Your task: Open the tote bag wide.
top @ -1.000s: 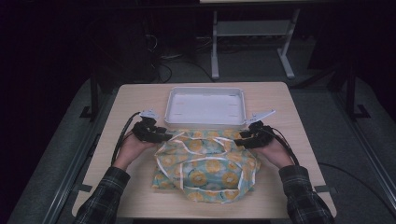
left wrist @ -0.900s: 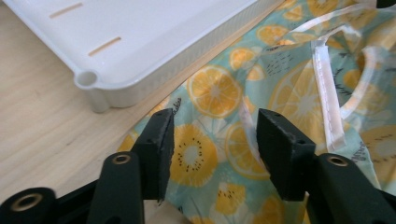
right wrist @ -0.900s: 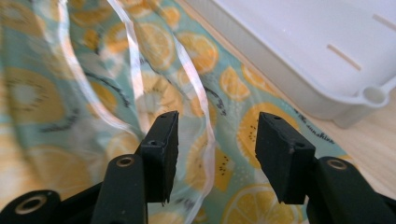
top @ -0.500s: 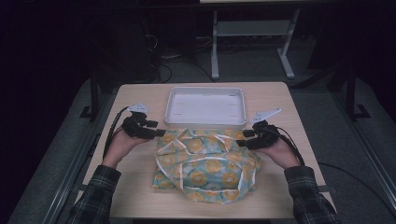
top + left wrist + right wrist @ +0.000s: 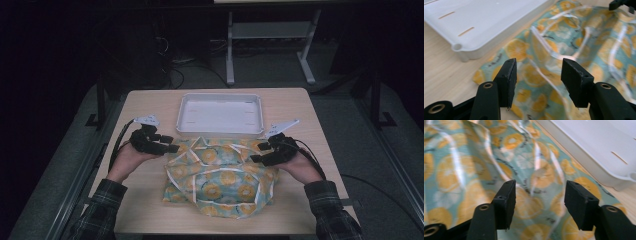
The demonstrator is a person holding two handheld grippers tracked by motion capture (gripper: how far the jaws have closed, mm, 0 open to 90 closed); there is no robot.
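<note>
Both tongs are lifting slightly off the cloth (image 5: 220, 172), the left tongs (image 5: 170, 146) just closing a little and the right tongs (image 5: 256, 152) opening, both released with nothing gripped. Crumpled cloth is lying on the table (image 5: 150, 102) just before the tray (image 5: 220, 112).

A dim room: grey floor (image 5: 345, 145), light metal frame (image 5: 270, 45) behind wooden table (image 5: 150, 105).

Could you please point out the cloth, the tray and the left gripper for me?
cloth (image 5: 220, 175), high view, middle of the orange-print fabric.
tray (image 5: 220, 98), high view, far rim.
left gripper (image 5: 172, 144), high view, between the tips of its jaws.
</note>
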